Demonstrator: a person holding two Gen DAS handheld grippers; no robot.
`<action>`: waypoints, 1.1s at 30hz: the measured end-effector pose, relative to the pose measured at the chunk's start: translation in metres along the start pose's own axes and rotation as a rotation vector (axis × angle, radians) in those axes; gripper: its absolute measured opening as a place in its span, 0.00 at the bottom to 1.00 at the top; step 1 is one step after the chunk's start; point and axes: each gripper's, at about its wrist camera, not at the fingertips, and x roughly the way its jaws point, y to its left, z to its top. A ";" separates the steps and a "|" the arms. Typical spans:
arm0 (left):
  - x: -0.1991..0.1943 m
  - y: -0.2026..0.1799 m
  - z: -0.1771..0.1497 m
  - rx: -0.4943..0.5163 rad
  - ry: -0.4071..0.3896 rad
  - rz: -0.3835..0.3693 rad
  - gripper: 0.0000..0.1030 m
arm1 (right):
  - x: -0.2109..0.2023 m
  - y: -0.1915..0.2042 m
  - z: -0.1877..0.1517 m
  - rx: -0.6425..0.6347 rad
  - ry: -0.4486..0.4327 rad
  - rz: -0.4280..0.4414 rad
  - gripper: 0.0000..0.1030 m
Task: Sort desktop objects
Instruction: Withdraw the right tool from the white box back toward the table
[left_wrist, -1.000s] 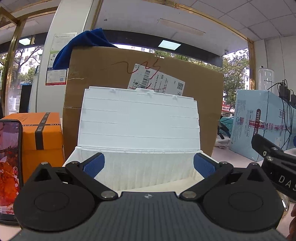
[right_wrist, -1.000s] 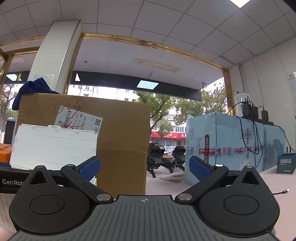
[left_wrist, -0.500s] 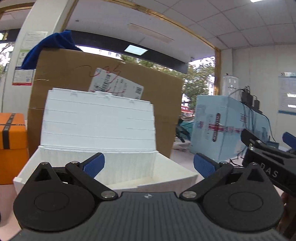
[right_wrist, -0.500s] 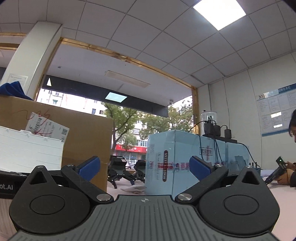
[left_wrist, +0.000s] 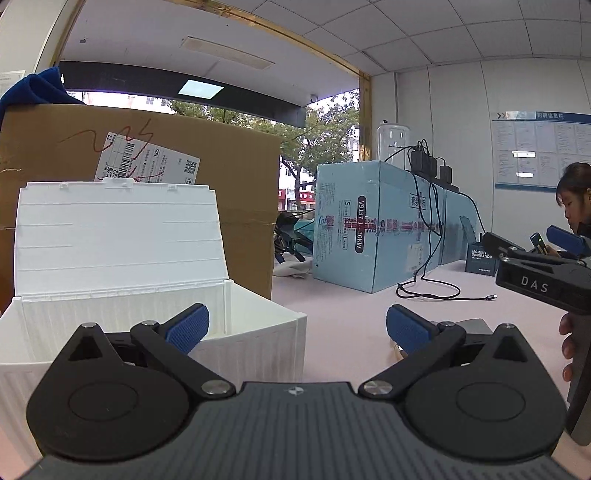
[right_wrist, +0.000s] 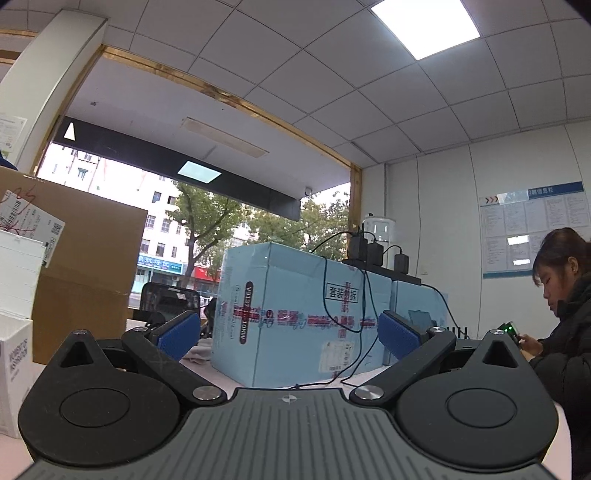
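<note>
A white ribbed storage box (left_wrist: 255, 332) stands at the left in the left wrist view, its lid (left_wrist: 118, 236) raised upright. My left gripper (left_wrist: 297, 326) is open and holds nothing; its left pad overlaps the box's front right corner. A small grey object (left_wrist: 472, 326) lies on the table just behind the right pad, mostly hidden. My right gripper (right_wrist: 290, 334) is open and empty, pointing over the table toward the blue carton (right_wrist: 295, 314). The right gripper's black body (left_wrist: 543, 284) marked DAS shows at the right edge of the left wrist view. The white box's edge (right_wrist: 14, 332) appears far left in the right wrist view.
A large cardboard box (left_wrist: 236, 192) stands behind the white box, with a blue cloth (left_wrist: 33, 88) on top. Blue cartons (left_wrist: 373, 225) carry chargers and cables; a black cable (left_wrist: 436, 293) trails on the pink table (left_wrist: 343, 325). A person (right_wrist: 569, 310) sits at the right with a phone.
Both grippers have swung to the right. The orange box and the phone at the left have left the left wrist view; the blue cartons and the seated person have come in. Both stay open.
</note>
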 end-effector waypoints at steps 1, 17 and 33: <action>0.000 0.000 0.000 0.001 0.000 0.001 1.00 | 0.001 -0.006 -0.001 -0.001 -0.009 -0.005 1.00; 0.003 -0.022 0.001 0.089 0.007 0.077 1.00 | 0.020 -0.030 -0.015 0.087 0.087 0.054 1.00; 0.137 -0.125 0.048 -0.203 0.099 0.105 1.00 | 0.052 -0.055 -0.023 0.263 0.273 -0.019 1.00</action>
